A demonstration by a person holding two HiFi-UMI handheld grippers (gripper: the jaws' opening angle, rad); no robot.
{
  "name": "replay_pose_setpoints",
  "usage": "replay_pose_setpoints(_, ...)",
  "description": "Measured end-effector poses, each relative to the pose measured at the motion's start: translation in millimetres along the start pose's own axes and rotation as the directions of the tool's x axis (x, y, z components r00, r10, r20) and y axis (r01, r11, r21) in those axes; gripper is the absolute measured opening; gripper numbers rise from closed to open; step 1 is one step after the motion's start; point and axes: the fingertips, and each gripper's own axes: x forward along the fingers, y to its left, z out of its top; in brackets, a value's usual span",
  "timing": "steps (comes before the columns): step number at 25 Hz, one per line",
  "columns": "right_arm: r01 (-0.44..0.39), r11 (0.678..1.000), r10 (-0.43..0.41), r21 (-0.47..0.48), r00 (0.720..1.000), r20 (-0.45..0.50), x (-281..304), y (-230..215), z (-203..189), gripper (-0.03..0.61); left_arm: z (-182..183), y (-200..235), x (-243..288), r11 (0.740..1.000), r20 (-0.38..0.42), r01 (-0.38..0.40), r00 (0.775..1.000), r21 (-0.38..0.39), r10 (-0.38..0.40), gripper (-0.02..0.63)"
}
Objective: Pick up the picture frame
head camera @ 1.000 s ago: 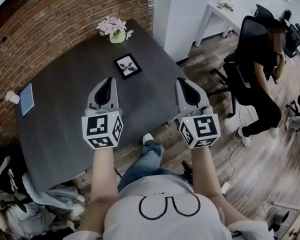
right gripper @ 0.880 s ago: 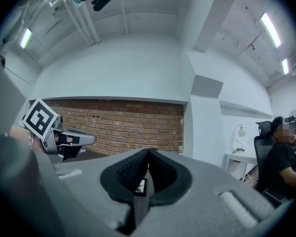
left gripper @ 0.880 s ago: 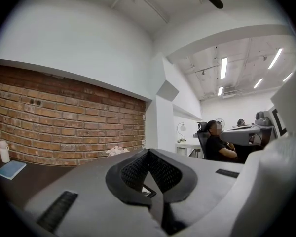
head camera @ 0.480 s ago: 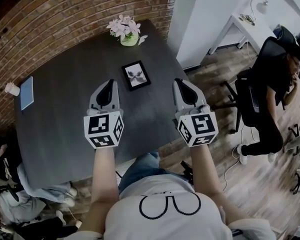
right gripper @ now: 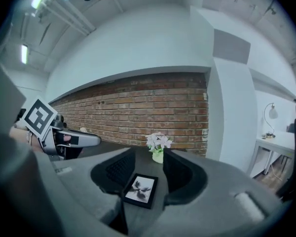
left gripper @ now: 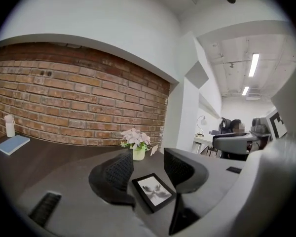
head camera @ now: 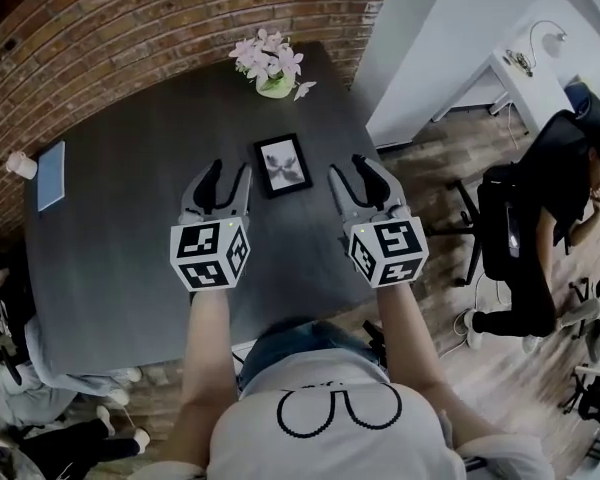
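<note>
A small black picture frame with a pale print lies flat on the dark table, below a pot of pink flowers. My left gripper hovers just left of the frame and my right gripper just right of it. Both sets of jaws are opening, and nothing sits between them. In the left gripper view the frame lies on the table ahead of the gripper. In the right gripper view the frame lies ahead of the gripper, with the flowers behind.
A blue book and a white cup rest at the table's far left by the brick wall. The table's right edge drops to wooden floor, where a person sits in a black office chair. A white desk stands beyond.
Both grippers have moved forward over the table, to either side of the frame. Their jaws, shut in the earlier frames, now stand apart.
</note>
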Motion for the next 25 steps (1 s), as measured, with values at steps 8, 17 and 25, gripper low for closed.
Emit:
replay_pose_setpoints(8, -0.049, 0.999, 0.049, 0.001, 0.996, -0.072, 36.7, 0.8, -17.3, 0.189, -21.0, 9.8, 25.9, 0.999, -0.062, -0.035, 0.997, -0.016, 0.034, 0.192)
replay_pose_setpoints(17, -0.105, 0.991, 0.119, 0.079, 0.976, -0.185, 72.4, -16.2, -58.1, 0.152, -51.5, 16.5, 52.1, 0.992, -0.134, -0.11, 0.986, -0.061, 0.101, 0.192)
replay_pose_setpoints(25, -0.138, 0.983, 0.167, 0.121, 0.945, -0.281, 107.3, -31.3, -98.8, 0.183, -96.5, 16.9, 84.0, 0.984, -0.233, -0.146, 0.965, -0.104, 0.118, 0.192)
